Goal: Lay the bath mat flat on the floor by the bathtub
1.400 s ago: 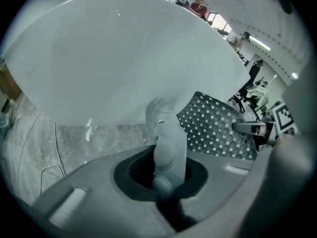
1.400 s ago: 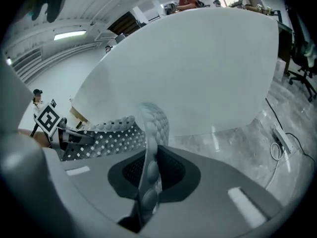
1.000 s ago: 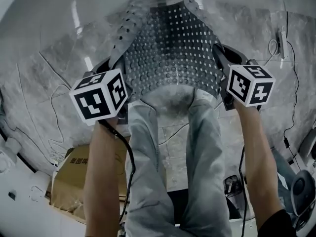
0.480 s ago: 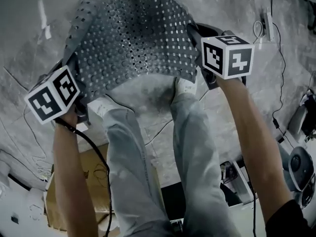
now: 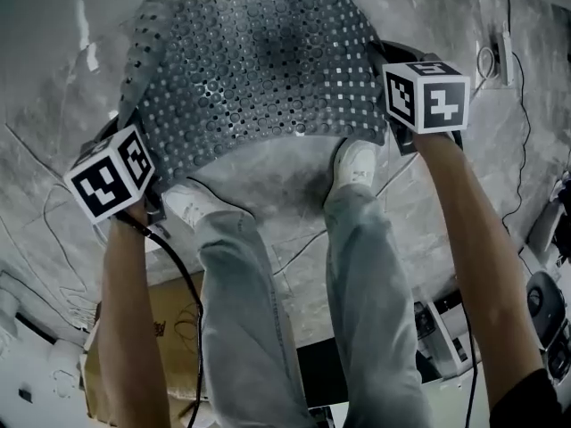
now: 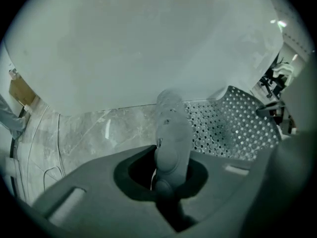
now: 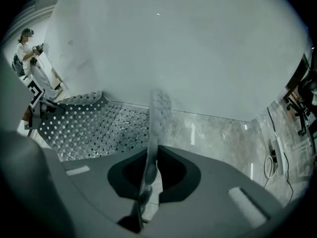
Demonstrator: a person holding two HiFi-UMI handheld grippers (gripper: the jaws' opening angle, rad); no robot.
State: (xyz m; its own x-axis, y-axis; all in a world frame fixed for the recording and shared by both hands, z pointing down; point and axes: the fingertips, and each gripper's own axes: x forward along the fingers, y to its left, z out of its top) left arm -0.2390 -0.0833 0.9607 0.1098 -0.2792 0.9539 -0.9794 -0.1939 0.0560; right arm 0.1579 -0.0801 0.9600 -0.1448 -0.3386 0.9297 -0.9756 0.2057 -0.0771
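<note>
The grey perforated bath mat (image 5: 254, 65) hangs spread between my two grippers, over the marble floor beside the white bathtub (image 5: 45, 25). My left gripper (image 5: 147, 181) is shut on the mat's near left corner. In the left gripper view that edge (image 6: 171, 128) stands pinched between the jaws of the gripper (image 6: 166, 155). My right gripper (image 5: 385, 105) is shut on the mat's right edge. In the right gripper view the thin edge (image 7: 153, 133) runs up from between the jaws of the gripper (image 7: 148, 162). The tub wall (image 7: 188, 48) fills the background there.
The person's white shoes (image 5: 192, 205) (image 5: 357, 163) stand on the marble just short of the mat's near edge. A cardboard box (image 5: 174, 324) lies at the lower left. Cables (image 5: 508, 56) and equipment (image 5: 544, 297) sit at the right. Another person (image 7: 29, 48) stands far off.
The mat has come down and spread wider and flatter. My left gripper has swung out to the left. Both shoes now show clear of the mat's near edge.
</note>
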